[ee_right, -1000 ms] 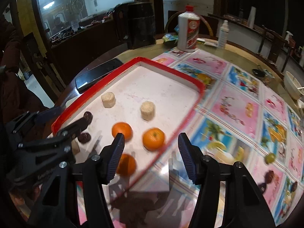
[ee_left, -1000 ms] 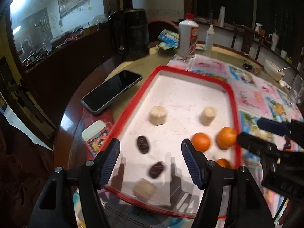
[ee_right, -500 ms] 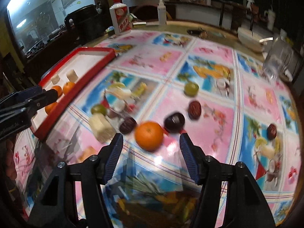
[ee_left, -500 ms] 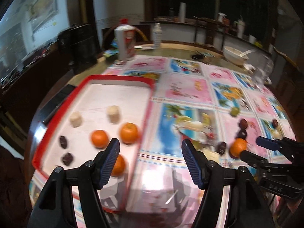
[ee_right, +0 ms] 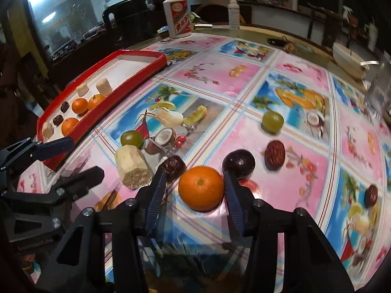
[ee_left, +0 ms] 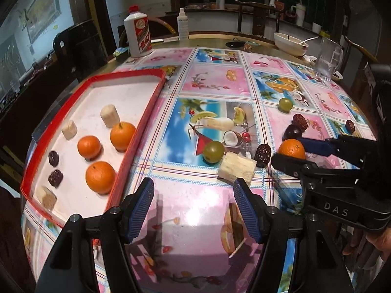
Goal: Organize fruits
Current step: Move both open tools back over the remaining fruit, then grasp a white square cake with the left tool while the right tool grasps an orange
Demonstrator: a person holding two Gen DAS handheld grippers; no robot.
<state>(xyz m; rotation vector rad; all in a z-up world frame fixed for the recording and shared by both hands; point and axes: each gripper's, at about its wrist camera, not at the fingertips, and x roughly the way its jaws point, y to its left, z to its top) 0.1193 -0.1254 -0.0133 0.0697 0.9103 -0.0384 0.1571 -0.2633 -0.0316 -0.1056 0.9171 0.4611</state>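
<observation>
An orange (ee_right: 200, 188) is bracketed, ungripped, by the spread right gripper (ee_right: 193, 183); the tray (ee_right: 102, 102) lies at ten o'clock. The left gripper (ee_left: 193, 202) is held released, empty.

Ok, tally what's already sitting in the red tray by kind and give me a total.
Oranges: 3
Pale cut chunks: 3
Dark wrinkled fruits: 2
Total in the red tray: 8

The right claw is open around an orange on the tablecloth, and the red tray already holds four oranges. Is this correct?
Not quite: the red tray holds three oranges, as the left wrist view shows. The right claw is indeed open around an orange on the tablecloth.
</observation>
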